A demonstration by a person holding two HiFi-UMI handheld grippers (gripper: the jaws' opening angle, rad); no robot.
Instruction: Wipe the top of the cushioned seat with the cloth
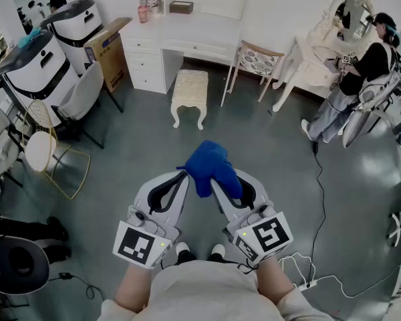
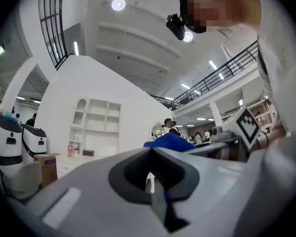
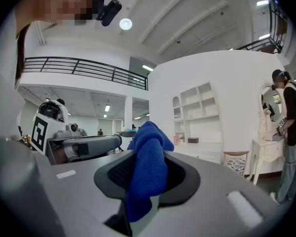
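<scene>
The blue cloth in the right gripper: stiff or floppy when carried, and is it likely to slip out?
The blue cloth is probably soft and floppy: it bunches into folds where the right gripper pinches it. It looks light for its size, draping loosely over the jaws in the head view. Its textured weave suggests it will not slip easily.

Desk: white desk (image 1: 199, 31) against the back wall, drawers on its left side
Box: cardboard box (image 1: 111, 53) just beside the desk
Machines: two white hooded units (image 1: 39, 69) at left
Chair: gold wire chair (image 1: 45, 149) near them
Person: dark-topped person (image 1: 364, 72) standing at an oval vanity mirror (image 1: 353, 11)
Cable: black cable (image 1: 319, 192) trailing below the person
</scene>
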